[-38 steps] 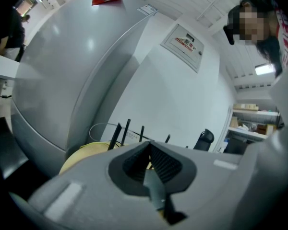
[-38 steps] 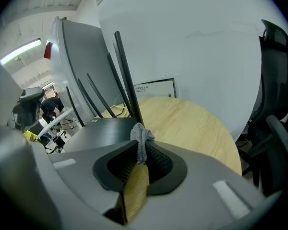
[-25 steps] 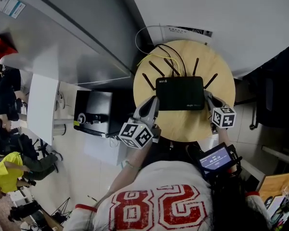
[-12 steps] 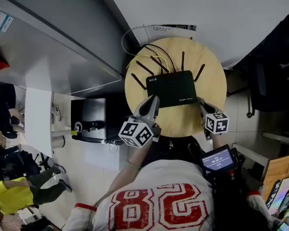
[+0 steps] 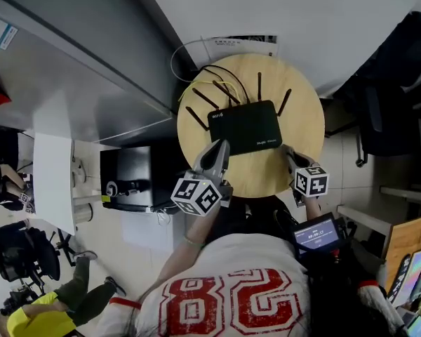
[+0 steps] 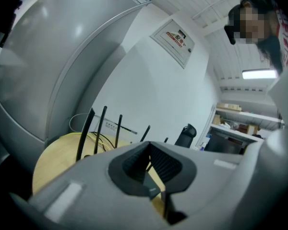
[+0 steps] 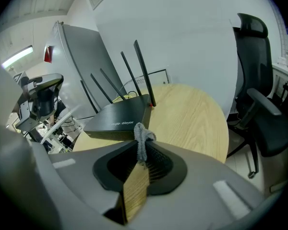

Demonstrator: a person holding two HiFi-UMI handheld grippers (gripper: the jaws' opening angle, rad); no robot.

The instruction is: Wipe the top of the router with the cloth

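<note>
Head view with both gripper views. The cloth (image 7: 142,139) shows only in the right gripper view, as a small grey tuft; from the head view it cannot be made out. In the left gripper view the router's body is hidden behind the gripper housing, and only its antennas (image 6: 89,131) rise above it. The lower edge of the round table (image 5: 303,111) is covered by the person's forearms and torso.

The router (image 5: 244,126) lies flat near the table's centre, antennas along its 12 o'clock edge, with cables (image 5: 221,83) trailing off toward 11 o'clock. The left gripper (image 5: 221,148) rests at the table's 7 o'clock, pointing toward 12, its tip just beside the router's near left corner; its jaws are closed together with nothing between them. The right gripper (image 5: 288,151) sits at 5 o'clock, angled toward 11, its tip near the router's near right corner, its jaws pinched on the cloth. An office chair (image 7: 259,104) stands at 3 o'clock of the table.
</note>
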